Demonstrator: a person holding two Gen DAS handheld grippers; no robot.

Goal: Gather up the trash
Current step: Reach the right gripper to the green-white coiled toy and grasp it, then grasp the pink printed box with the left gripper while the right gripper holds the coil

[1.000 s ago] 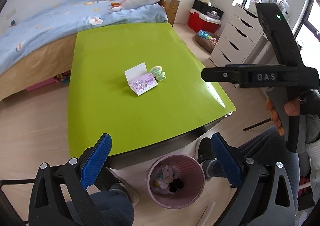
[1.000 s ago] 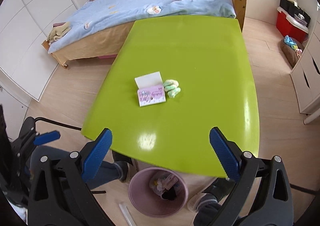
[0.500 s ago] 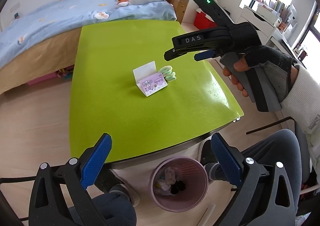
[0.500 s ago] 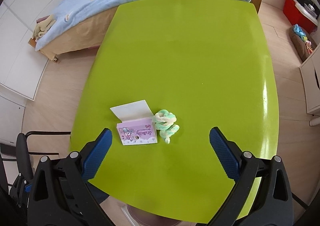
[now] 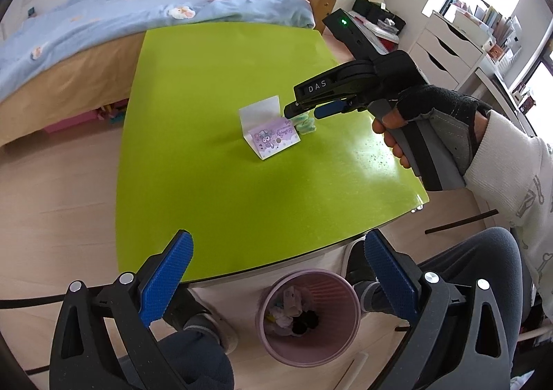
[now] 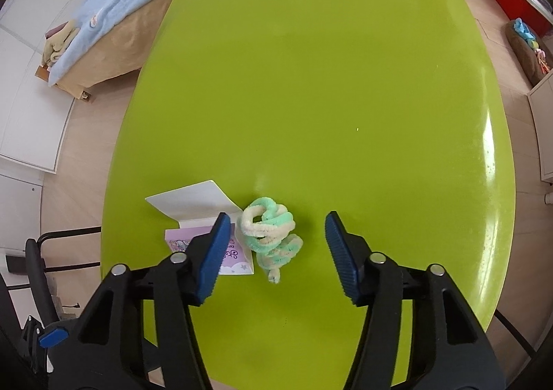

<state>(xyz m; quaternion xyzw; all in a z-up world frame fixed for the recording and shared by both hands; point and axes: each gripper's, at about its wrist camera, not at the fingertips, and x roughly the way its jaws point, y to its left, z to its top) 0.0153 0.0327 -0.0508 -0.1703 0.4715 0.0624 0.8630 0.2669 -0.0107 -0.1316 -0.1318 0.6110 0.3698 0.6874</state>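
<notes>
1. I have the right hand-held gripper (image 6: 276, 248) low over the green counter (image 6: 328, 79), in the lower middle of the right wrist view, pointing steeply down.
2. Its jaws have just been closing from wide to about half span. The fuzzy green-and-cream coil (image 6: 271, 234) sits between the blue pads (image 6: 216, 251), but neither pad presses on it yet, so nothing is held.
3. The coil lies on the counter just right of a small folded card (image 6: 193, 203) with a purple printed face. The left pad hangs over that card's right edge, and I cannot tell whether it touches it.
4. In the left wrist view the same gripper shows at centre right, gripped by a gloved hand (image 5: 432, 120), its tip right above the coil (image 5: 306, 123) and card (image 5: 269, 134).
5. My left hand-held gripper (image 5: 276, 272) waits at the bottom of that view with its jaws wide and empty, near the counter's front edge.
6. The pink bin (image 5: 309, 314) stands on the floor below that edge, lower centre, with some scraps already in it.
7. I judge the step in hand to be the pick-up of the coil, with the card left for afterwards.
8. The next move calls for closing on the coil alone, keeping the left pad clear of the card, then lifting and carrying it to the bin. The coil looks soft and springy, so a shallow pinch could slip.
</notes>
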